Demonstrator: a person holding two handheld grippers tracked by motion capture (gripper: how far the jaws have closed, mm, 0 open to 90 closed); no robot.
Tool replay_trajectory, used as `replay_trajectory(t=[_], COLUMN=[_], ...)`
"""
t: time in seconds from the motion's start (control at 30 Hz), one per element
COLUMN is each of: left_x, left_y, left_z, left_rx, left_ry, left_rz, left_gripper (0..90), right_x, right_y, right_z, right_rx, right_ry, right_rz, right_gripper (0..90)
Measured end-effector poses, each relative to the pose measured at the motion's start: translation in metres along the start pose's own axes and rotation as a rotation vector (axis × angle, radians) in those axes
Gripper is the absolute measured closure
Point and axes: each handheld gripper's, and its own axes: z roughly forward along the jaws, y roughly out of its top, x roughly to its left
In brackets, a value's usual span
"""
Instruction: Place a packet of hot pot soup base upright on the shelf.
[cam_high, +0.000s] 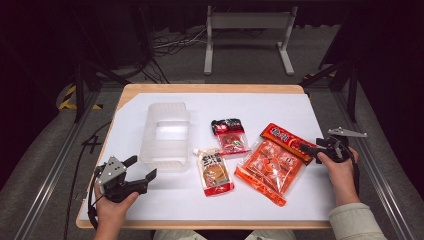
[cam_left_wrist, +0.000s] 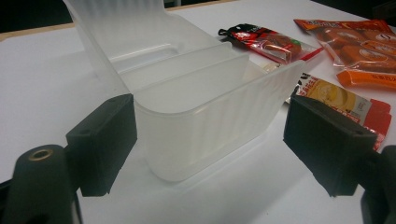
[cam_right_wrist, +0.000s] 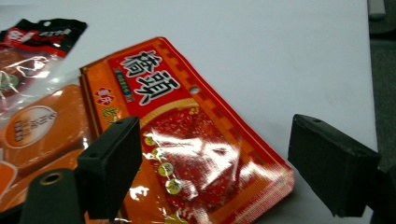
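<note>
A clear plastic container (cam_high: 165, 135) stands empty at the left of the white table sheet (cam_high: 260, 107). My left gripper (cam_high: 141, 167) rests just in front of it, open, and in the left gripper view the container's near wall (cam_left_wrist: 205, 121) stands between the jaws (cam_left_wrist: 215, 144) without touching either. Right of centre, a red-orange snack packet (cam_high: 287, 139) lies partly over a large orange bag (cam_high: 270, 167). My right gripper (cam_high: 307, 148) is at that packet's right end. It is open, and its jaws (cam_right_wrist: 222, 168) stand to either side of the packet (cam_right_wrist: 196, 149).
A black-and-red packet (cam_high: 229, 134) and a spout pouch (cam_high: 215, 171) lie between the container and the orange bag. The table's wooden edge (cam_high: 210, 88) shows at the back. A white metal stand (cam_high: 247, 30) is on the floor beyond.
</note>
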Motion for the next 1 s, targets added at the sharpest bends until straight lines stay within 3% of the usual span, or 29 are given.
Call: replay_trajectory(t=[0.13, 0.4, 0.5, 0.57, 0.77, 0.9, 1.0], left_x=[0.000, 0.000, 0.000, 0.000, 0.000, 0.000, 0.000], left_y=[0.000, 0.000, 0.000, 0.000, 0.000, 0.000, 0.000], left_z=[0.001, 0.001, 0.002, 0.002, 0.002, 0.003, 0.003], left_rx=[0.005, 0.010, 0.012, 0.012, 0.012, 0.015, 0.016], left_ry=[0.000, 0.001, 0.001, -0.001, 0.003, 0.003, 0.005], left_rz=[-0.006, -0.001, 0.001, -0.005, -0.007, -0.010, -0.011], left_gripper=[18.2, 18.1, 18.1, 18.2, 17.9, 17.8, 17.8], right_x=[-0.003, -0.007, -0.010, -0.011, -0.014, -0.011, -0.009], right_y=[-0.002, -0.002, -0.003, -0.003, -0.004, -0.002, 0.000], right_z=[0.002, 0.002, 0.004, 0.003, 0.002, -0.002, -0.004], right_rx=[0.013, 0.023, 0.042, 0.040, 0.017, -0.008, -0.021], right_ry=[-0.025, 0.005, 0.049, 0.052, 0.122, 0.143, 0.187], right_rz=[0.007, 0.059, 0.098, 0.107, 0.168, 0.157, 0.150], right_gripper=[18.8, 19.5, 21.0, 22.2, 25.8, 30.4, 33.6])
